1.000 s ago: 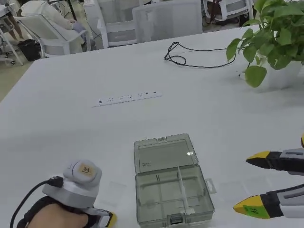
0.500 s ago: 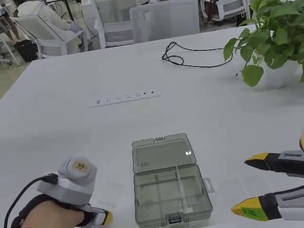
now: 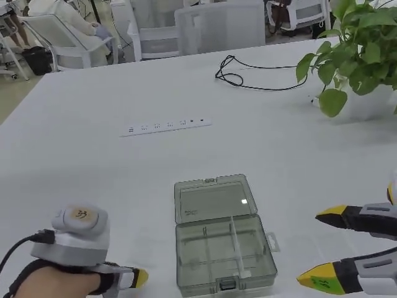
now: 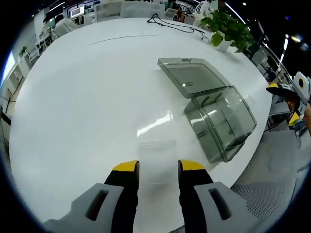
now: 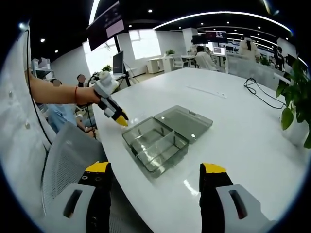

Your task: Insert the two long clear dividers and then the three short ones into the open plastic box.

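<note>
The open plastic box (image 3: pixel 224 251) lay on the white table (image 3: pixel 93 143) between the two grippers, touching neither. One clear divider (image 3: pixel 236 245) stood lengthwise inside it. Left gripper (image 4: pixel 158 167): jaws narrowly parted, empty. Right gripper (image 3: pixel 322 245): jaws spread wide, empty. Compared with a second earlier, the left gripper stood farther left of the box; the box contents were unchanged.
</note>
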### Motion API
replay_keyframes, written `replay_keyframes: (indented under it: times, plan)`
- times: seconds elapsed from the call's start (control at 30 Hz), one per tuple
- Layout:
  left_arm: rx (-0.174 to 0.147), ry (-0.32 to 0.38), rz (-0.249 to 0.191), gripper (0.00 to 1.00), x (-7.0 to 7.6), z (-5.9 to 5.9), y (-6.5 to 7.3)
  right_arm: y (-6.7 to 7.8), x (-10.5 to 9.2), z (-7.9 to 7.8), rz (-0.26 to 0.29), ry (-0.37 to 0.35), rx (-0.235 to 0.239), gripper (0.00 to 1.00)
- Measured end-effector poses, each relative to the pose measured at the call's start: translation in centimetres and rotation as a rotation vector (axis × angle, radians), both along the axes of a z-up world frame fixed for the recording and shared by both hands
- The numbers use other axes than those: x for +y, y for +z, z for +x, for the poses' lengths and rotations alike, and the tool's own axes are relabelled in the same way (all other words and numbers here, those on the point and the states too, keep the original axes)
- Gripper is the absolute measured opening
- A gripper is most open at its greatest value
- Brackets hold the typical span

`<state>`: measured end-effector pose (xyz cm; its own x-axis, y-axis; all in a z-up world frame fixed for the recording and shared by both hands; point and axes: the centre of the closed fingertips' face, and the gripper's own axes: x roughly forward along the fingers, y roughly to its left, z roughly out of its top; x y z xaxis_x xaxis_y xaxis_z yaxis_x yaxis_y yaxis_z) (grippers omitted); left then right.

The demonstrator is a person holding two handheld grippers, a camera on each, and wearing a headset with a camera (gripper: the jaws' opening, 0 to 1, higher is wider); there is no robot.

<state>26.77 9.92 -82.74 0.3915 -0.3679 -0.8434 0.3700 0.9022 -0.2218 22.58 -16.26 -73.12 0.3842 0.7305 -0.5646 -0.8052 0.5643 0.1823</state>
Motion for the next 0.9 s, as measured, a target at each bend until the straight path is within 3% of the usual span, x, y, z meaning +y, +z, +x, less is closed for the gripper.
replay_keyframes:
  times: [0.07,0.17,0.37,0.43,0.67,0.9]
  plan:
    - [-0.013,0.010,-0.021,0.30,-0.1,0.0,0.6,0.2,0.3,0.0,0.005,0.000,0.001,0.74]
    - [-0.049,0.035,-0.093,0.30,-0.8,0.0,2.0,0.9,1.3,0.1,0.023,-0.004,0.005,0.74]
    - [-0.108,0.036,-0.168,0.30,-2.1,0.0,4.6,2.1,3.4,0.5,0.062,-0.015,0.023,0.69]
    - [-0.127,0.034,-0.215,0.30,-3.0,0.0,5.7,2.5,4.3,0.7,0.080,-0.022,0.032,0.67]
    - [-0.185,-0.013,-0.309,0.30,-5.9,-0.4,8.6,4.1,7.5,1.6,0.148,-0.053,0.050,0.57]
    - [-0.214,-0.046,-0.384,0.30,-8.7,-1.1,10.5,4.7,9.8,2.5,0.220,-0.134,0.125,0.38]
